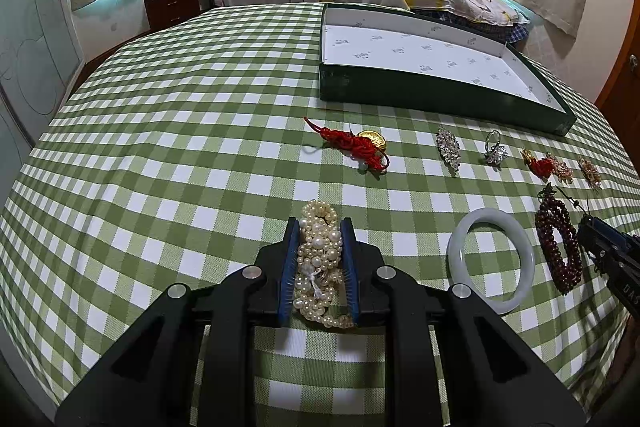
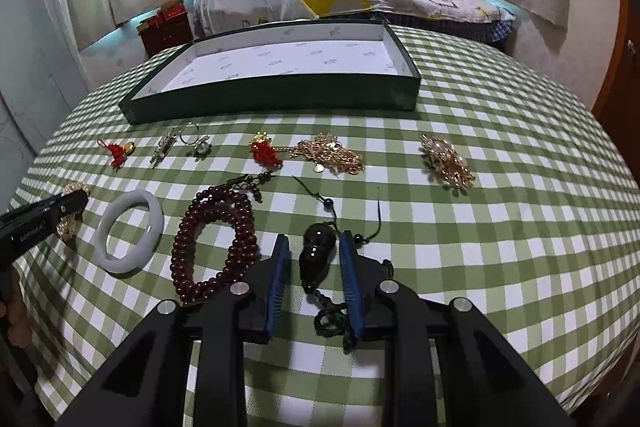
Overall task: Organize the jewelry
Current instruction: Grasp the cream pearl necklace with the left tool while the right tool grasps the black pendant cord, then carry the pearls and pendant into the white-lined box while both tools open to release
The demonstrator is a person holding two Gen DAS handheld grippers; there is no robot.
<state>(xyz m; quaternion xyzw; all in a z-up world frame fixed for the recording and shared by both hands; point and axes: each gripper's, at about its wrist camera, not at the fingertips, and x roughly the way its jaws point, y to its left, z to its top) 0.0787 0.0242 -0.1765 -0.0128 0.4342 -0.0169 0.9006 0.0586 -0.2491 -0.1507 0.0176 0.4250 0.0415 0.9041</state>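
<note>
Pearls [image 1: 319, 259] between left gripper [image 1: 320, 227] fingers

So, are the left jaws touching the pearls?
Touching. The left wrist view shows the left gripper closed on the pearls: both blue pads press against the bunched strand, with no gap on either side.

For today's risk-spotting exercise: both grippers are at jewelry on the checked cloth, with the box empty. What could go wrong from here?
1. The pearl strand is bunched between the left gripper pads; loose loops could slip out on lifting.
2. The dark gourd pendant sits between the right gripper pads with a visible gap, so it may drop, and its trailing cord could snag.
</note>
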